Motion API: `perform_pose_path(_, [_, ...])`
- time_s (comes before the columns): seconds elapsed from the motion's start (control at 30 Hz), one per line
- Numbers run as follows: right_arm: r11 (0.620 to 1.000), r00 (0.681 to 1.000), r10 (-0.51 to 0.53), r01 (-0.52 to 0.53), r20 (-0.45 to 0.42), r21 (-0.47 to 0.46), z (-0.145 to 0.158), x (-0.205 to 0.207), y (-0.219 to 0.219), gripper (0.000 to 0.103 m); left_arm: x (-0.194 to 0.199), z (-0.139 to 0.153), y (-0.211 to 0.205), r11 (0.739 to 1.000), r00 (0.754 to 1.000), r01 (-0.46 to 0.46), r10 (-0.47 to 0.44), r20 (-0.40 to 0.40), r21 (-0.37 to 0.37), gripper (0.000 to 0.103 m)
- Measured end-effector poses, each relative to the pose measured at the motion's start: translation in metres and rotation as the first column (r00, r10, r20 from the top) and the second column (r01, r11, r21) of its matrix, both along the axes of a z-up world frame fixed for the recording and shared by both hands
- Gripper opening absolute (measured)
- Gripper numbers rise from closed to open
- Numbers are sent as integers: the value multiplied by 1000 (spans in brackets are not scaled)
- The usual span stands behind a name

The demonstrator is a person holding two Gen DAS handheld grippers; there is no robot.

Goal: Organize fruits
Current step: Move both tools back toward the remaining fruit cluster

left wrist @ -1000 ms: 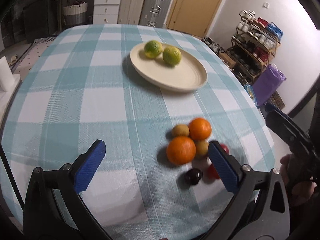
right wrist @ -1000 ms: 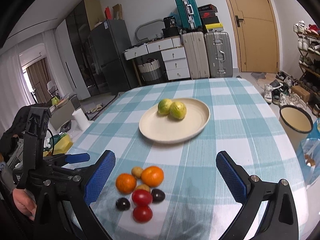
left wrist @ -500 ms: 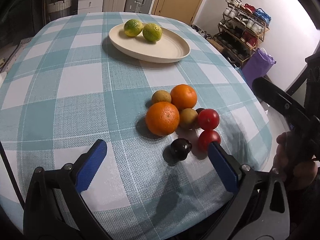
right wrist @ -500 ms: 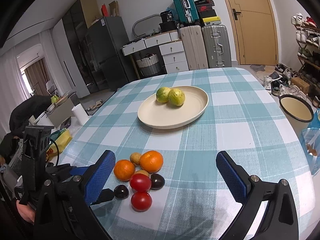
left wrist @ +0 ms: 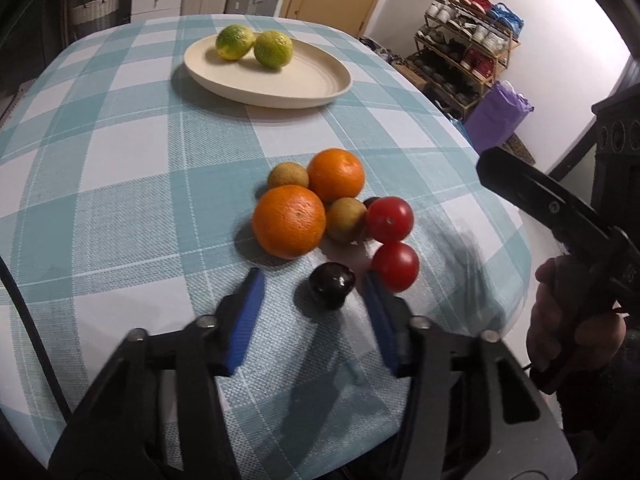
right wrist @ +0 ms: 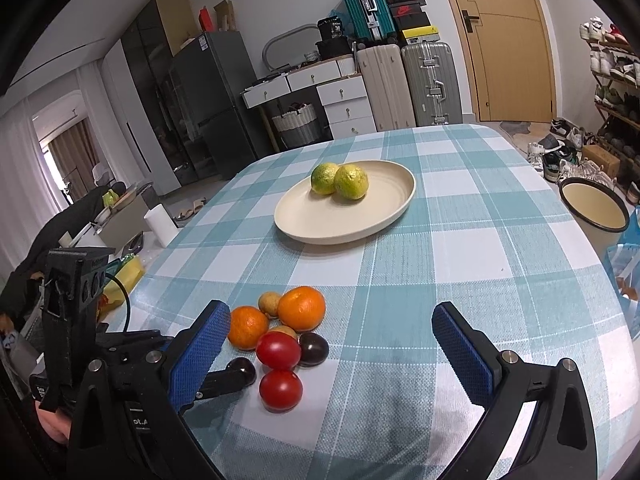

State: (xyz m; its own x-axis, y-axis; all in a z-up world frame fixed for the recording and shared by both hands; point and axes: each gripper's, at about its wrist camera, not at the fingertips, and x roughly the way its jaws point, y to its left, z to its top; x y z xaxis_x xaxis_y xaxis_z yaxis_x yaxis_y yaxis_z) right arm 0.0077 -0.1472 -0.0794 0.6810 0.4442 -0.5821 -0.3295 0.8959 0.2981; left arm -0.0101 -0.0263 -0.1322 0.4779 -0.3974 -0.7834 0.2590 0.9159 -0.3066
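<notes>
Since the earlier frame the left gripper [left wrist: 312, 300] has been lowered toward the fruit pile and its jaws have just been narrowing around the dark plum [left wrist: 332, 285], which sits between the pads with gaps seen on both sides, so no grip is made yet. The plate [left wrist: 304, 88], holding two limes [left wrist: 256, 44], lies well beyond the pile; the plum is on the pile's near edge, straight ahead of the left jaws and roundish, with no clear long axis. The right gripper [right wrist: 332, 344] is held wide and empty. Only the right view shows a second dark plum [right wrist: 314, 349] clearly, behind the tomatoes [right wrist: 279, 368].
</notes>
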Motion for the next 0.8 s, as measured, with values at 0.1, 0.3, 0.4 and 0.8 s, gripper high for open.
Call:
perform_pose_path(0.1, [1000, 1000, -2, 3, -5, 4, -1, 0, -1, 103, 0, -2, -4, 1000, 1000, 26, -26, -8, -16, 28])
perform_pose_path(0.3, [1000, 1000, 0, 0, -18, 8, -4, -2, -1, 103, 1, -5, -2, 998, 999, 32, -34, -21, -56, 22])
perform_pose_path(0.4, [1000, 999, 8, -7, -31, 8, -7, -2, -1, 103, 2, -5, 1, 997, 999, 27, -29, -29, -71, 21])
perform_pose_path(0.8, [996, 993, 75, -70, -94, 52, -24, -8, 7, 103, -3, 19, 15, 996, 1000, 13, -11, 26, -93, 21])
